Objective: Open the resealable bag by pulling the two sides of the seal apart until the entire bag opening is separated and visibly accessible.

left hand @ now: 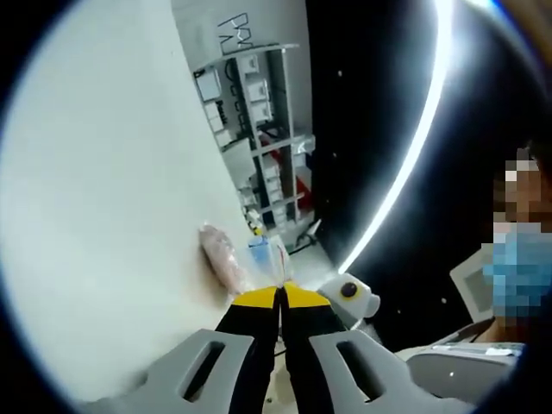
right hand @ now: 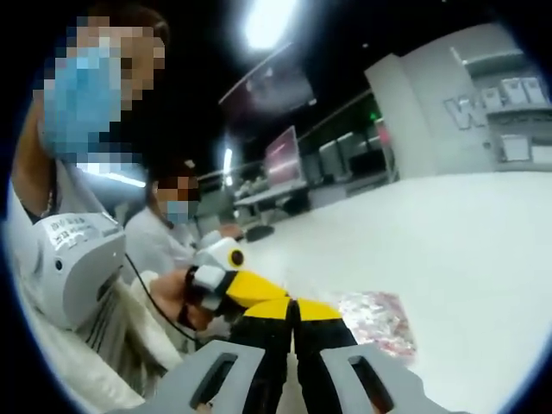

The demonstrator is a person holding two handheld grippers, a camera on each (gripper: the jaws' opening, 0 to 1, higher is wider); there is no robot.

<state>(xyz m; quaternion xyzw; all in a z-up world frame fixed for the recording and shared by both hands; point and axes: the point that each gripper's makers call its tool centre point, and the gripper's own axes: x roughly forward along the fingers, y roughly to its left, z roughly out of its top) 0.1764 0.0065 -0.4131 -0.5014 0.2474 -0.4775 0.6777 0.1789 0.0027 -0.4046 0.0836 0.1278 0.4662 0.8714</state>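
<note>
Pinching resealable bag (left hand: 226,259) seal, left tool (left hand: 280,293) closed, right tool (right hand: 293,306) closed, label unreadable

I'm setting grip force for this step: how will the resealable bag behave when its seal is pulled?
The resealable bag is thin clear film, so probably floppy and slippery. Its pinkish contents look small, so likely light; it may lift off the white table rather than resist.

Ahead of the right hand-held gripper (right hand: 295,304) the white tabletop (right hand: 466,233) lies open; only the bag (right hand: 377,317) sits just beyond its tips. The left hand-held gripper (right hand: 226,285) crowds in close at its left side.
</note>
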